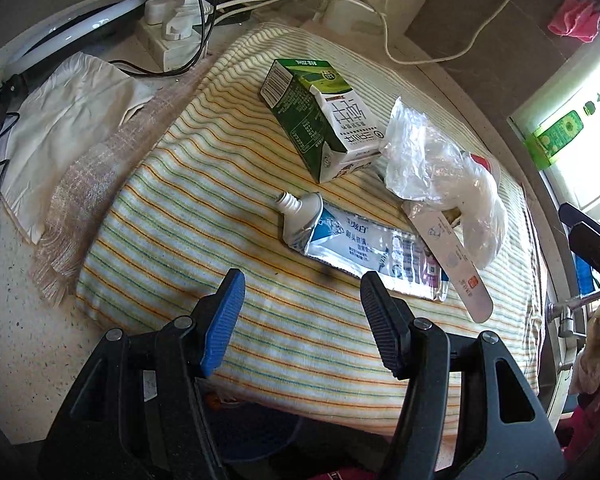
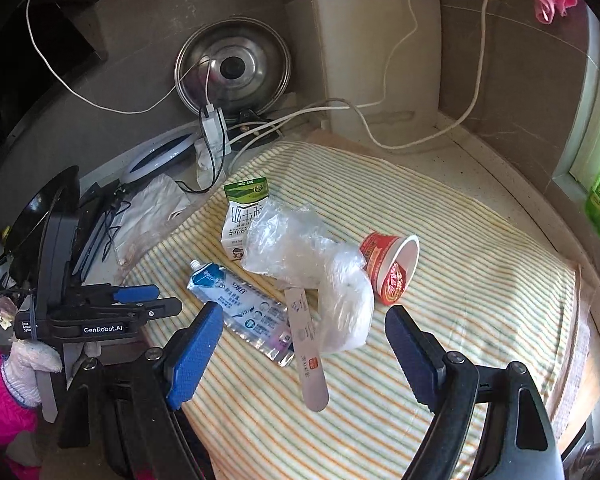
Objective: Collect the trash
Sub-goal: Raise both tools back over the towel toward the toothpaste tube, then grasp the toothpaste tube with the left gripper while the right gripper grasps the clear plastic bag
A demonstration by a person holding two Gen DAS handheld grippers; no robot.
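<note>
OK, both tongs are spread wide and pinching nothing. Left gripper [image 1: 302, 300] hovers over the near edge of the striped towel [image 1: 172, 208], jaws apart, blue pad on one finger, dark pad on the other. The toothpaste tube [image 1: 356, 240] lies just ahead of it, not touched. Right gripper [image 2: 304, 344] is also gaping, above the same towel, with the flat white strip [image 2: 308, 356] lying between its fingers in the view but below them; no contact visible. In the right wrist view the left gripper shows at left edge, over the towel's left border.

Trash pile sits mid-towel, all of it on the cloth:
- toothpaste tube, squeezed flat, no cap, nozzle pointing away toward the back-left
- green and white milk carton [image 1: 320, 120] on its side, just behind the tube
- crumpled clear plastic bag [image 1: 440, 172] leaning against the carton's right end and overlapping the strip's far end
- white strip lies across the tube's tail end
- red paper cup [image 2: 392, 268] tipped over, mouth facing right-front, touching the bag's right side; nearly hidden behind the bag in the left view

Around it: speckled countertop [image 1: 20, 340], power strip with plugs [image 1: 176, 28] and white cables behind the towel, steel pot lid [image 2: 234, 68] leaning on the back wall, white crumpled cloth [image 1: 72, 120] left of the towel, pink rag [image 1: 576, 20] hanging top right, green bottle [image 1: 556, 132] on the window ledge.
</note>
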